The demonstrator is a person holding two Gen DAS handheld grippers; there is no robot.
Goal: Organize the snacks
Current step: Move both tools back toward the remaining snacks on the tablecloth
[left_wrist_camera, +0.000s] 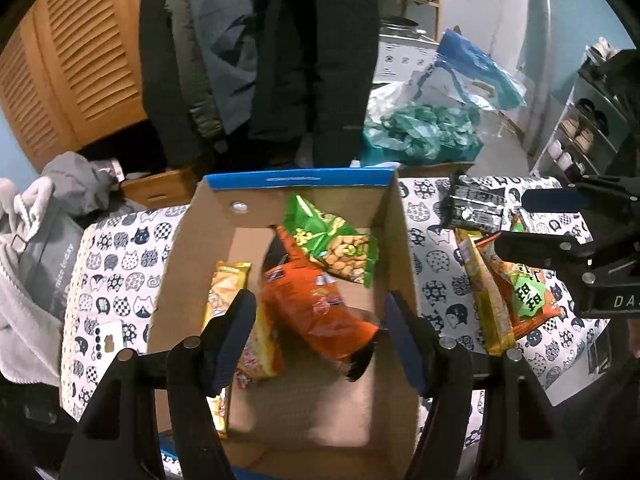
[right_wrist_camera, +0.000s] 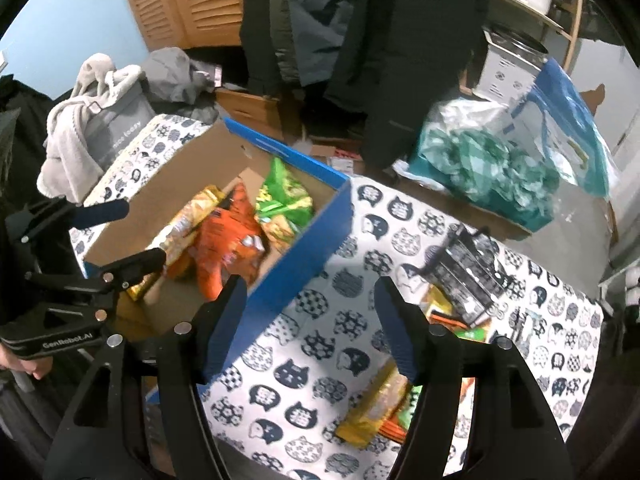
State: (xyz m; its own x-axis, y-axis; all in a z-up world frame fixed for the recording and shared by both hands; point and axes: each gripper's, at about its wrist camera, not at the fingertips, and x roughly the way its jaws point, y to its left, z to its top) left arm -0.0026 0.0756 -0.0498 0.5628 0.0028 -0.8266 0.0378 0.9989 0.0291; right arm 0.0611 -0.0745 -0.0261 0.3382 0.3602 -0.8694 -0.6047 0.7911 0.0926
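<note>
A cardboard box (left_wrist_camera: 188, 264) with a blue rim stands on a cat-print cloth. A green peanut packet (left_wrist_camera: 332, 240), an orange packet (left_wrist_camera: 316, 308) and a yellow packet (left_wrist_camera: 236, 320) lie in it. My left gripper (left_wrist_camera: 320, 312) hangs open over the box, its pads clear of the orange packet below. My right gripper (right_wrist_camera: 310, 292) is open and empty above the cloth, beside the box's blue wall (right_wrist_camera: 304, 276). On the cloth to the right lie a black packet (right_wrist_camera: 468, 276), a yellow packet (right_wrist_camera: 376, 404) and an orange packet with a green label (left_wrist_camera: 528, 296).
Dark coats (left_wrist_camera: 312, 60) hang behind the box. A teal bundle in a plastic bag (right_wrist_camera: 488, 168) sits at the back right. Grey clothing (right_wrist_camera: 92, 120) is piled at the left. A louvred wooden door (left_wrist_camera: 80, 52) and a shelf rack (left_wrist_camera: 584, 128) flank the scene.
</note>
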